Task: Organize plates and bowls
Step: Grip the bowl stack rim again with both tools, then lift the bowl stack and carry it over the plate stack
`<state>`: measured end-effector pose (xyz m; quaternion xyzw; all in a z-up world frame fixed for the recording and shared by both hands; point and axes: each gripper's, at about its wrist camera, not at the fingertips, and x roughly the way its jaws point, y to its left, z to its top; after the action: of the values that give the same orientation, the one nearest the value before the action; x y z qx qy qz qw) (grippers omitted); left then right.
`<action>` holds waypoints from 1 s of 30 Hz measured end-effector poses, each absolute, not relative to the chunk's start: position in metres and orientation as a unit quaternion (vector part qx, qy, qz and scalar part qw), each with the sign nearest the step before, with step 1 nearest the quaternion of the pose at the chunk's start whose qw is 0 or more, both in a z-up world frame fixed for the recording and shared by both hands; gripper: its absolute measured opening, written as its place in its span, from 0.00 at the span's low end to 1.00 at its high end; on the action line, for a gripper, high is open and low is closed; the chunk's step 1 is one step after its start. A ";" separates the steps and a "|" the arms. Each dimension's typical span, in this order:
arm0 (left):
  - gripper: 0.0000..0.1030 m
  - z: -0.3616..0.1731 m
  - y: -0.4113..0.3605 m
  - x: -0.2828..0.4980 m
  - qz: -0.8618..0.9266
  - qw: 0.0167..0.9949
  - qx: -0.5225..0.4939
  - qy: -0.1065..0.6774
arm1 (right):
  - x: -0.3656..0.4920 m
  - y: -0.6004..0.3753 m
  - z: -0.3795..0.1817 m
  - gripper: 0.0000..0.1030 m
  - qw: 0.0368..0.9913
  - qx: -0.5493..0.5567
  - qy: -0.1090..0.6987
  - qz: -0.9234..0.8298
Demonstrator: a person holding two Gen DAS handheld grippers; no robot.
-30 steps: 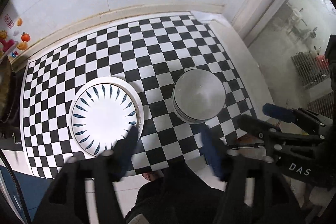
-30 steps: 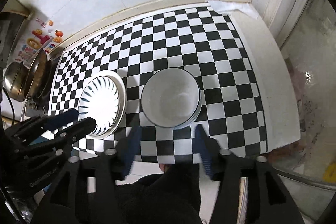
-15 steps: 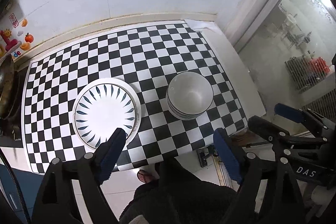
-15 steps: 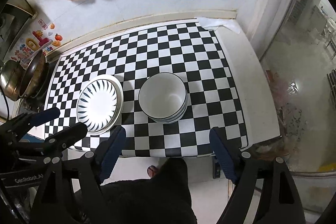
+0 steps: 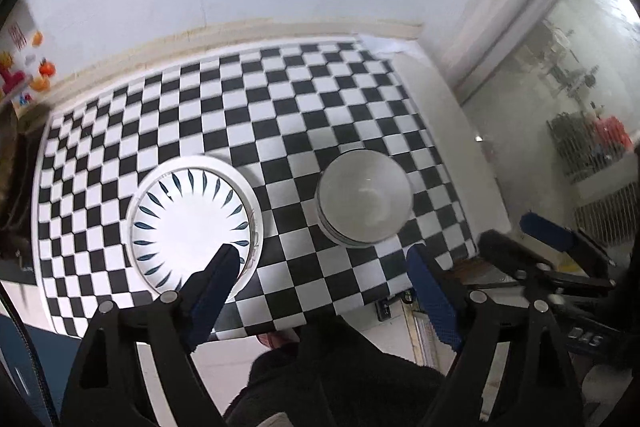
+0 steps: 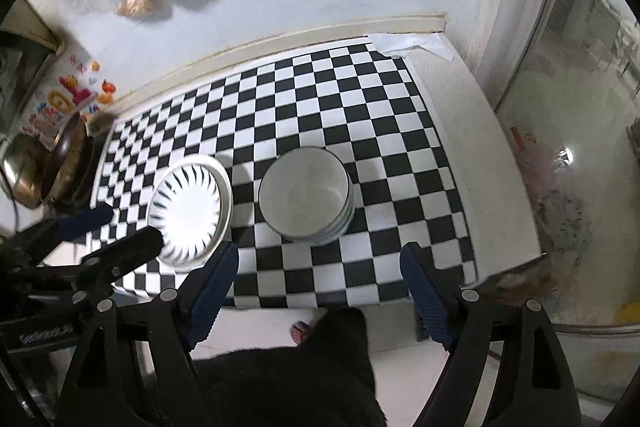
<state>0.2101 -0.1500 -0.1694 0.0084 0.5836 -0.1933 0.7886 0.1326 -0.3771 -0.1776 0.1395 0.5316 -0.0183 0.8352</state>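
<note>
- Left gripper (image 5: 320, 267) hangs above the counter's near edge, jaws spread wide, nothing between them.
- Right gripper (image 6: 320, 263) likewise gapes wide and carries nothing.
- Stacked plates (image 5: 192, 219) with blue leaf marks sit left on the checkered mat (image 5: 280, 115).
- Stacked bowls (image 6: 306, 195) rest just right of the plates, apart from them.

The left gripper (image 5: 320, 263) and the right gripper (image 6: 320, 263) hang side by side, jaws spread wide, holding nothing.

Stacked bowls (image 6: 306, 193) beside patterned plate (image 6: 188, 209) on checkered counter (image 6: 360, 115), right gripper (image 6: 320, 291) fingers spread
</note>
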 end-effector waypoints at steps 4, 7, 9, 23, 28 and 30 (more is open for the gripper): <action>0.83 -0.208 -0.156 0.246 -0.184 0.757 -0.023 0.626 | 0.156 -0.400 -0.212 0.83 0.821 0.187 0.539 -0.015; 0.83 -0.245 -0.164 0.274 -0.177 0.725 -0.041 0.664 | 0.178 -0.416 -0.250 0.83 0.799 0.221 0.559 -0.011; 0.83 -0.272 -0.171 0.292 -0.178 0.699 -0.060 0.690 | 0.191 -0.423 -0.276 0.83 0.783 0.240 0.574 -0.005; 0.66 -0.365 -0.200 0.335 -0.201 0.608 -0.105 0.761 | 0.247 -0.441 -0.406 0.83 0.686 0.350 0.636 0.049; 0.61 -0.378 -0.204 0.338 -0.215 0.590 -0.117 0.769 | 0.256 -0.442 -0.430 0.83 0.659 0.375 0.649 0.065; 0.61 -0.381 -0.207 0.338 -0.223 0.586 -0.117 0.770 | 0.259 -0.440 -0.438 0.81 0.648 0.382 0.655 0.073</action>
<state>0.3383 -0.2066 -0.3811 -0.1166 0.7704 -0.2228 0.5859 0.2589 -0.4400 -0.4384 0.3821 0.6547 0.0729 0.6481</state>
